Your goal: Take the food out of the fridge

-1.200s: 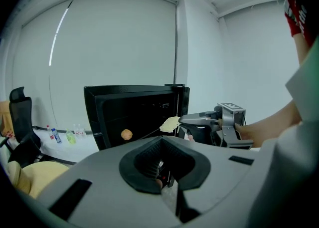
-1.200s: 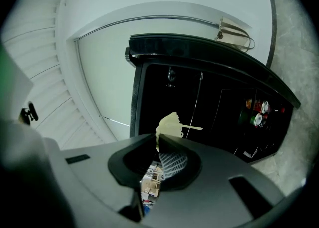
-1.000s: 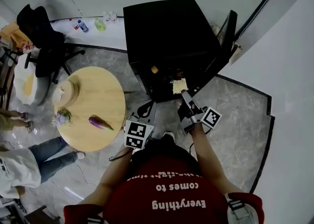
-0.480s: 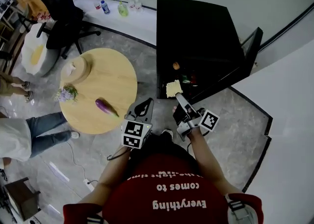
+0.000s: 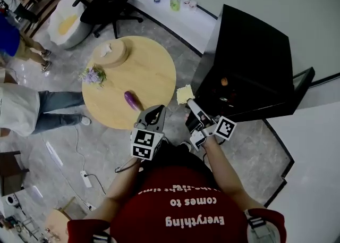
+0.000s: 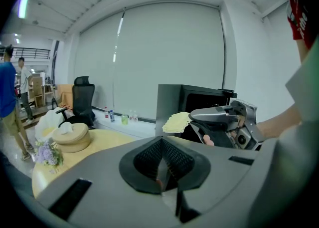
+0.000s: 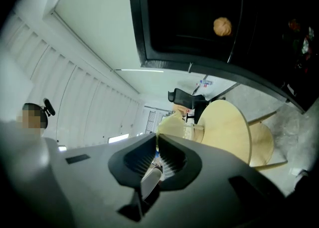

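Right tongs (image 5: pixel 189 101): clamped on the thin, flat yellow food (image 5: pixel 184 94).
Change: a second ago that food sat at the fridge (image 5: pixel 255 40) mouth; now it hangs outside, just beside the table (image 5: pixel 154 69) edge.
Left tongs (image 5: pixel 157 110): closed, empty, near the table.
Still inside: orange food (image 5: pixel 224 82).
Meaning: one item is out; setting it on the table likely comes next.

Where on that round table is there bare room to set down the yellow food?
The round table is bare on its side nearest the fridge, from the tissue holder round to the eggplant; so is its middle. The left edge is crowded: tissue holder and flower sprig sit close together there.
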{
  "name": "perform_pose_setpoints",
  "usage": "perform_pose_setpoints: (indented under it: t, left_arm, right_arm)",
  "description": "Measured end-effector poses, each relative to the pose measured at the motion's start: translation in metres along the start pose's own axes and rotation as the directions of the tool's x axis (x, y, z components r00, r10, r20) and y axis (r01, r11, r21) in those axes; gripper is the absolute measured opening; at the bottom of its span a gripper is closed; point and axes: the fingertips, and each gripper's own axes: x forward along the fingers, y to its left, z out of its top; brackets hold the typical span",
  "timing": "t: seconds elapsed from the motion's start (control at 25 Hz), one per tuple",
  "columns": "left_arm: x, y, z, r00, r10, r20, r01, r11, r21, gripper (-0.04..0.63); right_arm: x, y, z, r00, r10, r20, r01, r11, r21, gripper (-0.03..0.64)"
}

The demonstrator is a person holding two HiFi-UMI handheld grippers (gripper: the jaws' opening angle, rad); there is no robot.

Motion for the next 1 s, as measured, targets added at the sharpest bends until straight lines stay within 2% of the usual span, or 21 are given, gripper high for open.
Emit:
perform_pose_setpoints:
  t: [0.28, 0.6, 0.84, 1.0]
  left_arm:
    - [-0.018, 0.042, -0.009, 0.991, 0.134, 0.014, -0.133, 0.989, -0.064, 0.002]
    - [-0.051, 0.084, -0.025, 0.965, 0.261, -0.009, -0.26, 0.958, -0.12, 0.002]
    - [-0.073, 0.108, -0.036, 0.942, 0.336, -0.01, -0.334, 0.929, -0.159, 0.002]
    - [-0.086, 0.118, -0.046, 0.927, 0.376, -0.019, -0.372, 0.909, -0.187, 0.002]
  right_arm:
    - [0.054, -0.009, -0.037, 0.985, 0.026, -0.168, -0.025, 1.0, 0.011, 0.023]
    - [0.103, -0.029, -0.081, 0.95, 0.021, -0.312, -0.014, 1.0, 0.026, 0.023]
    - [0.122, -0.061, -0.109, 0.921, -0.024, -0.389, 0.045, 0.998, 0.043, 0.024]
    - [0.127, -0.088, -0.121, 0.91, -0.078, -0.407, 0.108, 0.993, 0.05, 0.025]
